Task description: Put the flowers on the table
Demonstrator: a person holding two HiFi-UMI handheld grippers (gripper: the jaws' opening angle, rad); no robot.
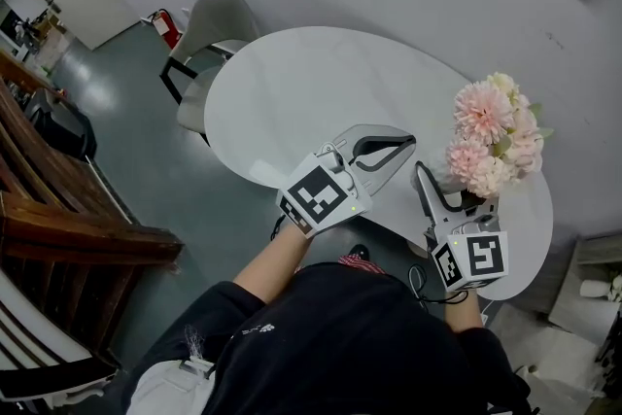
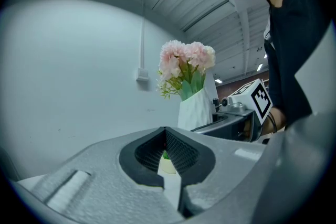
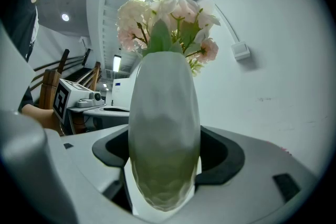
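flowers [image 1: 494, 136], pink, in white vase [image 3: 164, 128] held by right gripper [image 1: 452, 199] jaws; left gripper [image 2: 167, 139] jaws seemingly closed.

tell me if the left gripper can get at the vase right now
Probably yes, but only its upper part. Nothing stands between the left gripper and the vase, but the right gripper is clamped around its lower body, and the left one's jaws are together.

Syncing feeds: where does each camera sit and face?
Head view: on the person's head, facing steeply down at the table; forearms, dark top show.
Left gripper view: on the left gripper, facing along closed jaws toward the vase; torso shows.
Right gripper view: on the right gripper, facing the vase it clamps; left hand shows.
Shared: all show the pink flowers.
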